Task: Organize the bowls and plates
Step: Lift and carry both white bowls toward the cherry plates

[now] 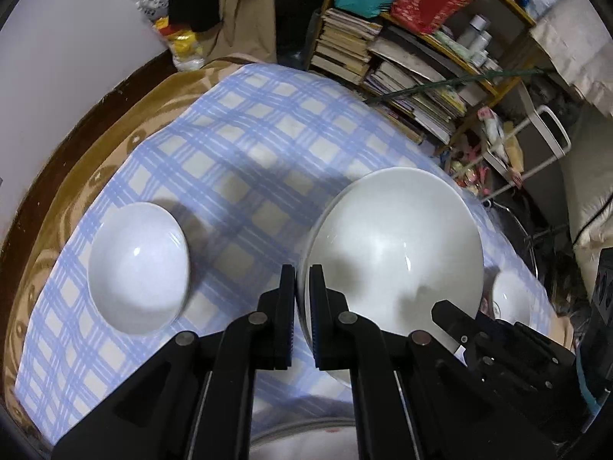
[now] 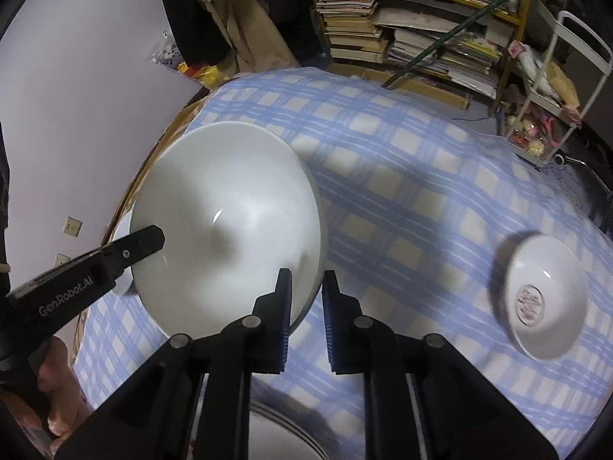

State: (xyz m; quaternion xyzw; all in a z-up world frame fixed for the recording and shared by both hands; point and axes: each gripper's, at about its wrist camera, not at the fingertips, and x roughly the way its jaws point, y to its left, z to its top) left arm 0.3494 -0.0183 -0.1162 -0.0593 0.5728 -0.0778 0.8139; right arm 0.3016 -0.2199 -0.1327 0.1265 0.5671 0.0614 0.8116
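Note:
A large white bowl [image 1: 394, 253] is held above the blue checked cloth [image 1: 245, 145]; another white rim shows just under it. My left gripper [image 1: 303, 280] is shut on its left rim. My right gripper [image 2: 306, 283] straddles the same bowl's [image 2: 226, 222] right rim, jaws a little apart, grip unclear. A smaller white bowl [image 1: 138, 268] sits on the cloth to the left. A small bowl with a pink mark inside [image 2: 544, 299] sits to the right, and also shows in the left wrist view [image 1: 511, 299].
A bookshelf [image 1: 421, 57] with stacked books stands behind the table. A white wire rack [image 2: 555, 88] stands at the right. A brown blanket [image 1: 76, 176] lies under the cloth. A white plate rim [image 2: 283, 433] shows at the near edge.

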